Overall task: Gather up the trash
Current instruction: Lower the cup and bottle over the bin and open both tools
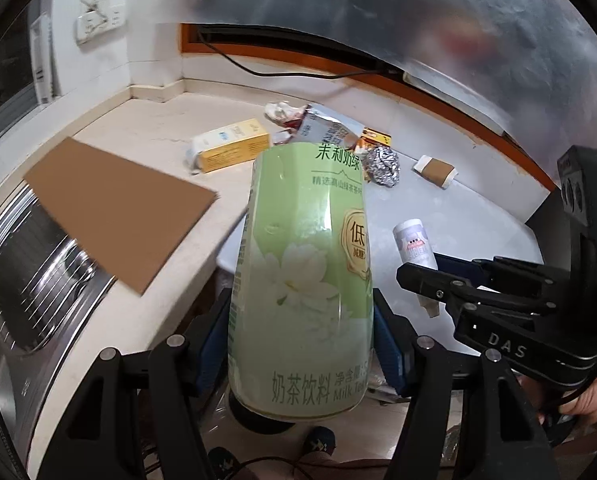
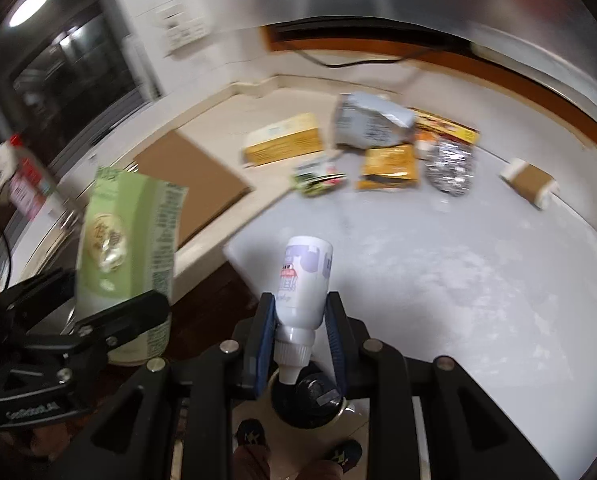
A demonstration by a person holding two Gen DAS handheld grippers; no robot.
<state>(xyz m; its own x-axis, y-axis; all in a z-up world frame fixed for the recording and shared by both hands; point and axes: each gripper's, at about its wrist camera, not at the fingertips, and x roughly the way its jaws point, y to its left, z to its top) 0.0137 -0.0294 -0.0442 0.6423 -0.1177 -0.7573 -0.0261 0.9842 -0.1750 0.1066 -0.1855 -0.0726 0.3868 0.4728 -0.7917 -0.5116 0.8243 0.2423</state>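
Note:
My left gripper (image 1: pixel 300 320) is shut on a tall green milk-tea bottle (image 1: pixel 302 272), its blue pads pressing both sides; the bottle fills the middle of the left wrist view. My right gripper (image 2: pixel 300 304) is shut on a small white bottle (image 2: pixel 304 276), held near its neck with the cap toward the camera. Both are out past the counter's front edge, above the floor. In the right wrist view the left gripper (image 2: pixel 110 316) and green bottle (image 2: pixel 130 232) are at the left. In the left wrist view the right gripper (image 1: pixel 426 280) and white bottle (image 1: pixel 414 244) are at the right.
Trash lies at the back of the counter: a yellow box (image 2: pixel 284 144), a grey carton (image 2: pixel 370 124), a yellow packet (image 2: pixel 388 166), a foil ball (image 2: pixel 450 170), a brown-sleeved cup (image 2: pixel 530 182). Cardboard (image 1: pixel 118 212) overhangs a steel sink (image 1: pixel 30 280). A dark round object (image 2: pixel 310 404) and a person's shoes are on the floor below.

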